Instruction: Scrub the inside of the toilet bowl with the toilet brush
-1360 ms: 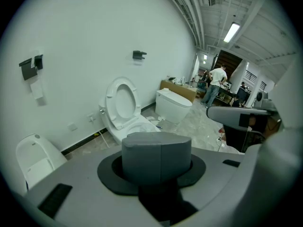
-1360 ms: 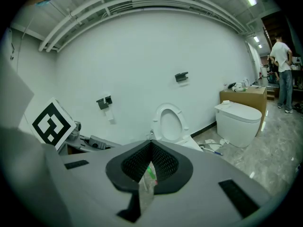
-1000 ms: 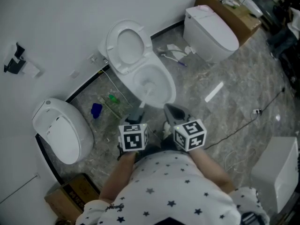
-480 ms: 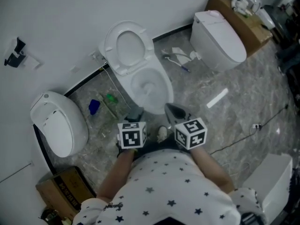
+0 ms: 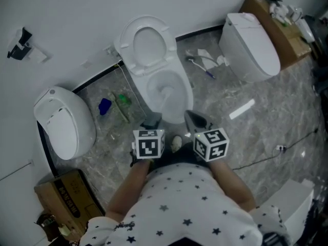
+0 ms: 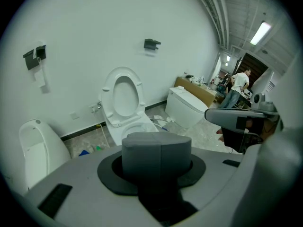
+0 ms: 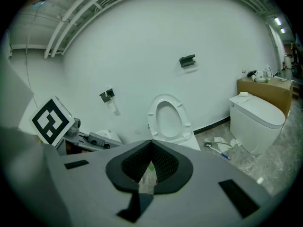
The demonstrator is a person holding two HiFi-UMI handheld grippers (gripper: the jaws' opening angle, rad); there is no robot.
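White wall (image 5: 77, 14) and grey marbled floor (image 5: 266, 132) are taking up most of the head view. Three white toilets are standing along the wall: the middle toilet (image 5: 134, 60) is showing its lid raised and its bowl (image 5: 180, 88) open, while a closed toilet (image 5: 251, 45) is sitting to the right and another closed toilet (image 5: 64, 122) to the left. A cardboard box (image 5: 289, 45) is sitting behind the right-hand one, and a second cardboard box (image 5: 66, 201) is lying at lower left. A person in a star-printed shirt (image 5: 189, 204) is standing before the open bowl, holding both tools level and pointing them toward it. The left gripper (image 5: 151, 121) is showing its two grey jaws pressed flat together, with nothing between them. The right gripper (image 5: 193, 119) is likewise showing its dark ribbed jaws meeting at the tips, holding nothing. The toilet brush (image 5: 201, 67) is lying on the floor between the open toilet and the right-hand closed toilet — ahead and to the right of the right gripper, well apart from both grippers, outside the bowl. Smaller items: a white strip (image 5: 242, 109) is lying on the floor to the right, a green bottle (image 5: 123, 100) and a blue object (image 5: 105, 105) are lying left of the bowl, and a black fixture (image 5: 19, 44) is hanging on the wall.
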